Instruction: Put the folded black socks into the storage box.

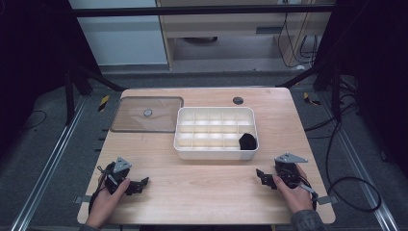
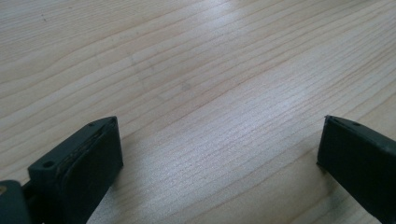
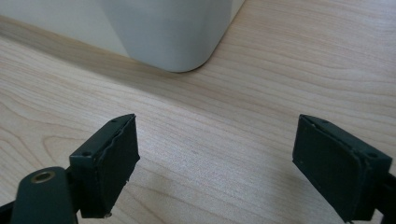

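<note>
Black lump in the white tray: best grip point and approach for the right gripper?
Take the black object from straight above, jaws astride its rounded top. It sits in the near right corner cell of the white divided tray, so the walls and dividers block any side approach. The right gripper is nearest, open and resting on the table. Its material is too small to tell.
</note>
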A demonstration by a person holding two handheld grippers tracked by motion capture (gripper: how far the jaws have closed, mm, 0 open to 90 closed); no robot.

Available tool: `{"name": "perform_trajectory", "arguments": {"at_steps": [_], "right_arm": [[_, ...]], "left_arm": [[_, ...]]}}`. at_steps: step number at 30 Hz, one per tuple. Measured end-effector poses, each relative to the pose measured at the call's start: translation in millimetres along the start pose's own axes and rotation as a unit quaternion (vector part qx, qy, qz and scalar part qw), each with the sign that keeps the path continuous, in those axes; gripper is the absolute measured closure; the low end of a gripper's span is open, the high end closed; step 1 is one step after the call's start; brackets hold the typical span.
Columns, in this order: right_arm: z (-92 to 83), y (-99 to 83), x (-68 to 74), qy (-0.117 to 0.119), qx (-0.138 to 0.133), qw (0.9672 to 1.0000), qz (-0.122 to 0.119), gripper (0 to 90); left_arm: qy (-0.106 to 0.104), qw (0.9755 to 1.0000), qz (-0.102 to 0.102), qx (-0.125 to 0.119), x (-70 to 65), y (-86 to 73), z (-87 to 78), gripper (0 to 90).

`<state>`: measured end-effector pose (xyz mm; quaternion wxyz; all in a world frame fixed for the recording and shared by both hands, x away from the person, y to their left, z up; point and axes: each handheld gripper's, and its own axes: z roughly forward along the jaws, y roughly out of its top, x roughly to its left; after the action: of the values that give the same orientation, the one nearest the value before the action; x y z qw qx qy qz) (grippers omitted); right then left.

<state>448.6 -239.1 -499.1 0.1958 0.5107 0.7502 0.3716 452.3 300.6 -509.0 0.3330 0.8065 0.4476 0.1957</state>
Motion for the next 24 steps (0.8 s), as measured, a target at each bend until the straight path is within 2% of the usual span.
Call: {"name": "perform_trajectory", "arguments": {"at_steps": [3,6,15,20,24], "right_arm": [[3.5,-1.1,0.2,-0.002,-0.001,1.0000,-0.001,13.9],[6.0,-2.9,2.3,-0.003,0.002,1.0000,0.008,13.6],[13.2,-5.0,8.8,-0.010,0.002,1.0000,0.001,12.5],[17.1,-4.9,17.5,-0.036,0.015,0.9988,-0.030,7.7],[18.7,-4.3,23.0,-0.042,0.021,0.9987,-0.021,4.4]], "left_arm": [[0.000,1.0000,0.000,0.000,0.0,0.0,0.0,0.0],[0.000,1.0000,0.000,0.000,0.0,0.0,0.0,0.0],[0.000,1.0000,0.000,0.000,0.0,0.0,0.0,0.0],[0.000,1.0000,0.000,0.000,0.0,0.0,0.0,0.0],[-0.001,1.0000,0.001,0.000,0.2,0.2,0.2,0.0]]}}
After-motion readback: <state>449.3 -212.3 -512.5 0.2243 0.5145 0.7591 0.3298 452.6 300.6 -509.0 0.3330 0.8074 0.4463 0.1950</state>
